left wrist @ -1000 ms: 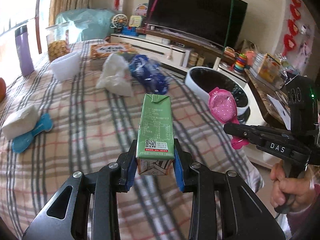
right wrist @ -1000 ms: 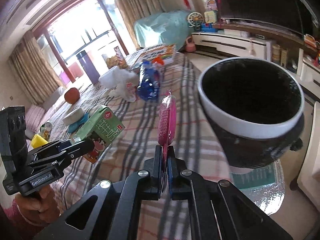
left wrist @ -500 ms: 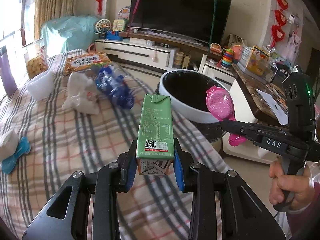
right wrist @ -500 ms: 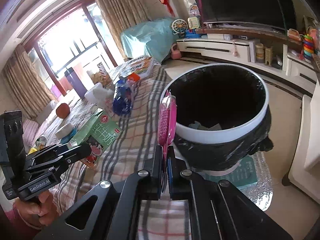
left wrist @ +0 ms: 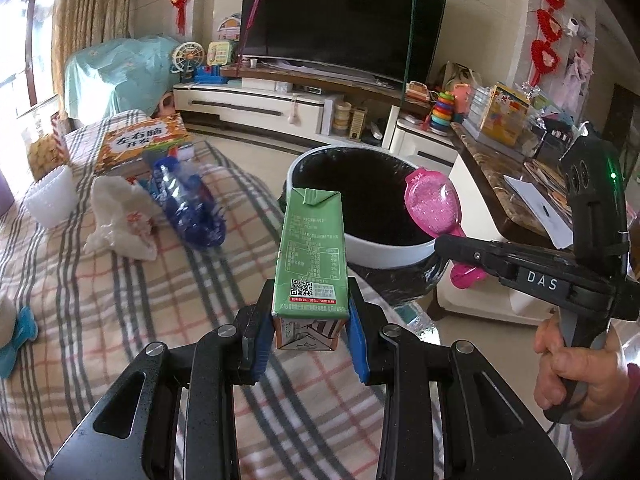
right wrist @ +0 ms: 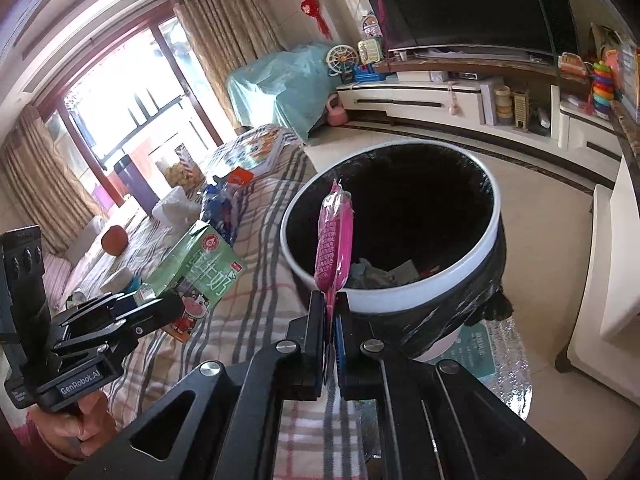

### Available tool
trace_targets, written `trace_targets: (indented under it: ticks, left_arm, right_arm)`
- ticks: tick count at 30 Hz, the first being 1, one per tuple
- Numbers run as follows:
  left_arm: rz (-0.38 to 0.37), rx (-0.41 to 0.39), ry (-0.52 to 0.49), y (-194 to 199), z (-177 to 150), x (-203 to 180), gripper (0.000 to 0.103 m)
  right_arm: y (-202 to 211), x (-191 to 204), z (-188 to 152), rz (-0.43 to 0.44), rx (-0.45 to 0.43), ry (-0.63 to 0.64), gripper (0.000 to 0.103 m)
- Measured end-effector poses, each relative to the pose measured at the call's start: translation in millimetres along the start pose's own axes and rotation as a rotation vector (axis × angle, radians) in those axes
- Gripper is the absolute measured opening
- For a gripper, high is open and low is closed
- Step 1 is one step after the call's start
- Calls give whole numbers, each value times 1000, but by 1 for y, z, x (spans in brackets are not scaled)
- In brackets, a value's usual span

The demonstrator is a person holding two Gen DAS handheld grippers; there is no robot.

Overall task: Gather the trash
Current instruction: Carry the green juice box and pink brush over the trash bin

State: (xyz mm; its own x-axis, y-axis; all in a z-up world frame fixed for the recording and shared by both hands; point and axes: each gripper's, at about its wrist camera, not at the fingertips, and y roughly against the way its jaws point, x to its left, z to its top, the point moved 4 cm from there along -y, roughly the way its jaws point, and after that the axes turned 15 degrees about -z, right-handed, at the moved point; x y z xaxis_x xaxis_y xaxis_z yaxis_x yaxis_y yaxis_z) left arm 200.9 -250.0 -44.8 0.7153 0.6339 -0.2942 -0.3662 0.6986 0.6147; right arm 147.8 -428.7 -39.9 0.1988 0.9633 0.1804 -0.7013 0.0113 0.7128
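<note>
My left gripper (left wrist: 310, 326) is shut on a green milk carton (left wrist: 311, 258), held upright over the plaid cloth near the table's edge. The carton (right wrist: 192, 270) also shows in the right wrist view, left of the bin. My right gripper (right wrist: 330, 322) is shut on a flat pink glittery wrapper (right wrist: 334, 240), which stands on edge at the bin's near rim. In the left wrist view the wrapper (left wrist: 434, 208) hangs over the bin's right rim. The white-rimmed trash bin (right wrist: 404, 304) with a black liner stands on the floor beside the table, with some scraps inside.
On the plaid-covered table (left wrist: 120, 280) lie a crumpled white bag (left wrist: 120, 216), a crushed blue bottle (left wrist: 188, 204), a white tub (left wrist: 50, 196) and a colourful box (left wrist: 140, 144). A TV stand (left wrist: 280, 108) runs along the far wall. A marble counter (left wrist: 516, 184) is at right.
Both grippers have swung toward the bin with their loads. The bin now fills more of both views, and its inside with scraps has come into sight.
</note>
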Motion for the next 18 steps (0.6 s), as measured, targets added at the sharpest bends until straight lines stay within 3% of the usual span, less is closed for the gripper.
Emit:
trace_targets:
  ticks: [18]
  left_arm:
    - [-22,11,-24,-33,34,-13,31]
  right_arm:
    - [-15,-25,26,-27,3,-20,4]
